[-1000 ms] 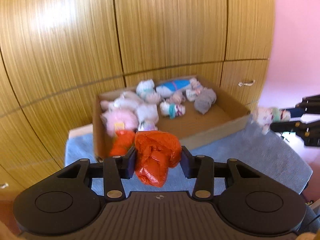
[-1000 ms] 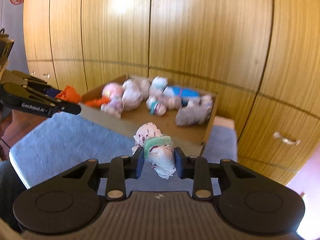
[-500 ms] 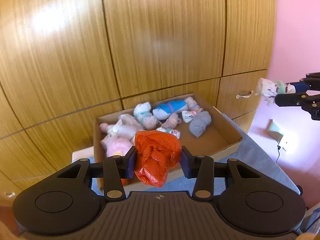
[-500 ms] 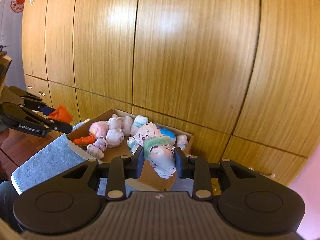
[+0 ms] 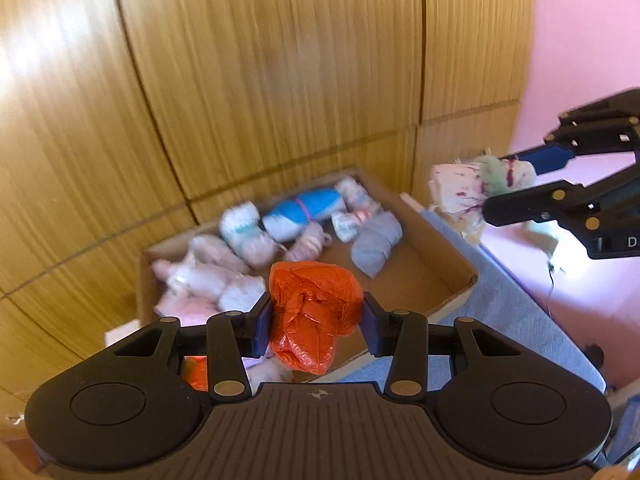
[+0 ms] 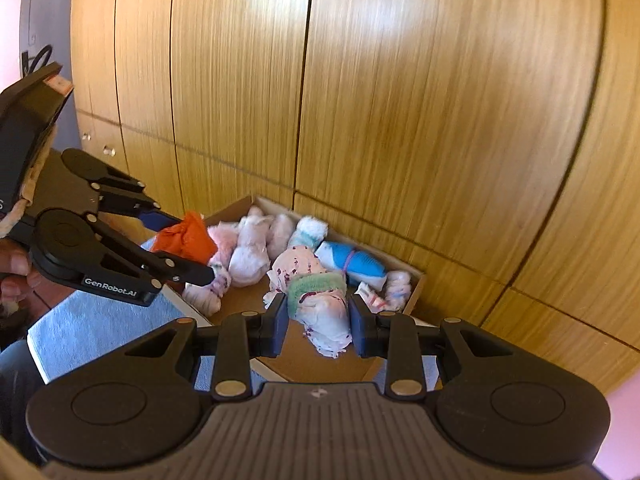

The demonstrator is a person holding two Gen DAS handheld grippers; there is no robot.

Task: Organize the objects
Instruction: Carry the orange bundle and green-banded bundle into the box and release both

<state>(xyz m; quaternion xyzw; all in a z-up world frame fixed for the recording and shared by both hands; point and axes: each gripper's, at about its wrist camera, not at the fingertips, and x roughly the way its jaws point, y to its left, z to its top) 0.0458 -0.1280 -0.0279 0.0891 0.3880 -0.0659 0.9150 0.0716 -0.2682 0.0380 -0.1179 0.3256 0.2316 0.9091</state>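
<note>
My left gripper [image 5: 316, 324] is shut on a crumpled orange bundle [image 5: 314, 316], held in the air above the near edge of a cardboard box [image 5: 448, 300]. The right gripper [image 6: 318, 320] is shut on a white sock bundle with purple specks and a green band [image 6: 320, 300], also above the box. In the left wrist view that right gripper [image 5: 508, 190] comes in from the right with the same bundle [image 5: 476, 188]. The right wrist view shows the left gripper [image 6: 188, 252] with the orange bundle [image 6: 186, 238] at the left. Several rolled socks [image 5: 304, 212] lie in the box.
The box [image 6: 412, 280] stands on a blue-grey cloth surface [image 5: 516, 320] against wooden cupboard doors [image 5: 280, 80]. A pink wall [image 5: 580, 40] is at the right. A person's hand [image 6: 12, 276] shows at the left edge of the right wrist view.
Both grippers have risen and moved toward the box, each keeping its bundle. The right gripper has come closer to the left one and now hangs by the box's right corner.
</note>
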